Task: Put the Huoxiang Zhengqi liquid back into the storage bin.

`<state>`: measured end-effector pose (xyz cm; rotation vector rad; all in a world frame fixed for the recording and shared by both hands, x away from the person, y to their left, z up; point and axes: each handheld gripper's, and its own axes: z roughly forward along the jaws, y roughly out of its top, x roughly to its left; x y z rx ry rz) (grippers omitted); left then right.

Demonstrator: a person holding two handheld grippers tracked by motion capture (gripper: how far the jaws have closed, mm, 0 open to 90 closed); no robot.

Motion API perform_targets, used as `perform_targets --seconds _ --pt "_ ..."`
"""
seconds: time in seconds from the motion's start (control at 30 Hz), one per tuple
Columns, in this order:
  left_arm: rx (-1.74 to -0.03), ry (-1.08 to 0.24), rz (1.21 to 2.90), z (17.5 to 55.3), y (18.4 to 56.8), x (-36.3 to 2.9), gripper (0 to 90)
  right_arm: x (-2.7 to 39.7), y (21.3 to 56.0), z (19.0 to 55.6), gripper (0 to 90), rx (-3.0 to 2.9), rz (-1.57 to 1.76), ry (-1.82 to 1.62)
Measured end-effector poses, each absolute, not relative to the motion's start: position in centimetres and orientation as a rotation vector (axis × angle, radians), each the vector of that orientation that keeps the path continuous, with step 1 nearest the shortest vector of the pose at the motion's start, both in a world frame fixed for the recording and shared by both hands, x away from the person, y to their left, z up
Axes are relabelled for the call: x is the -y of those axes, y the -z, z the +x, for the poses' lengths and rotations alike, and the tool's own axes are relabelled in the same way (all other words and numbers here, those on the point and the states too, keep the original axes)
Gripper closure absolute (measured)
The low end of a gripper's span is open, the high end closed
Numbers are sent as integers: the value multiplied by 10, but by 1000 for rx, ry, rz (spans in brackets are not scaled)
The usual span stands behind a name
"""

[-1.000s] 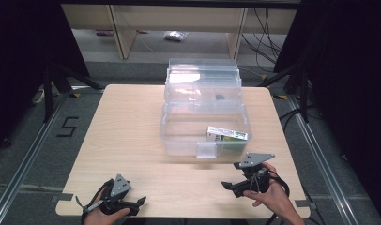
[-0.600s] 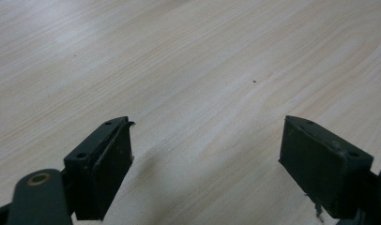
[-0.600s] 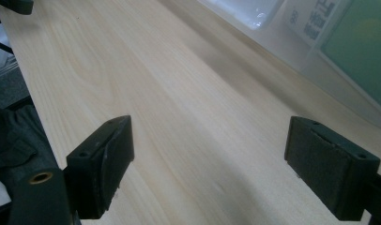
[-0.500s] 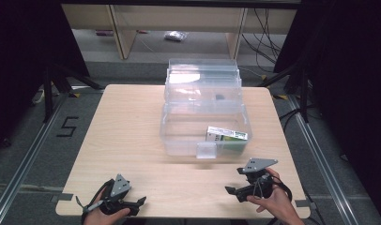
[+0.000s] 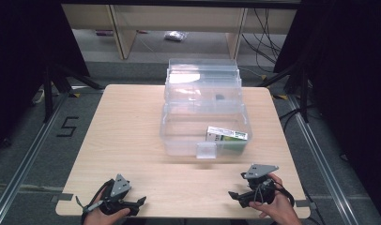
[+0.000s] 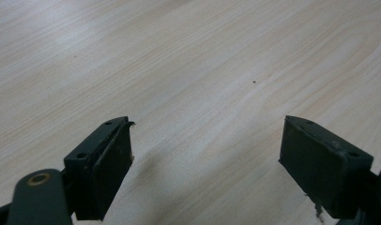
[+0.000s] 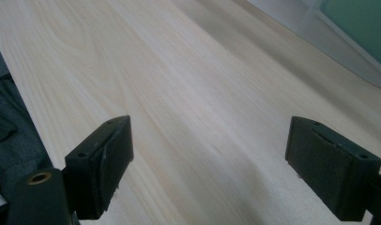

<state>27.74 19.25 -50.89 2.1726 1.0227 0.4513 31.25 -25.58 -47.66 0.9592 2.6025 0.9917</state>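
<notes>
Right gripper (image 5: 239,196): jaws apart, empty, nearer | clear plastic storage box (image 5: 205,125): ahead, slightly leftward, long axis running away | left gripper (image 5: 136,203): jaws apart, farther

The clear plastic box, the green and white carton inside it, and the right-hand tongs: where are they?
Clear plastic box (image 5: 179,136): high view, left part of its floor.
Green and white carton (image 5: 227,134): high view, white top face.
Right tongs (image 5: 237,197): high view, between the tips.

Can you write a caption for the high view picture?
Two open claws, left and right, rest near a clear box.
</notes>
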Motion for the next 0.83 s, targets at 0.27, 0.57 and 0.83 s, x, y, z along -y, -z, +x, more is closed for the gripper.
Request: perform_targets --seconds 0.27,0.57,0.83 --pt "-1019 -447 2187 277 508 -192 166 261 481 307 164 -2583 998 -966" --pt "-1019 -451 2181 277 508 -192 166 261 484 308 164 -2554 970 -959" --pt "-1018 -450 2180 277 508 -192 166 262 482 308 164 -2582 1002 -946"
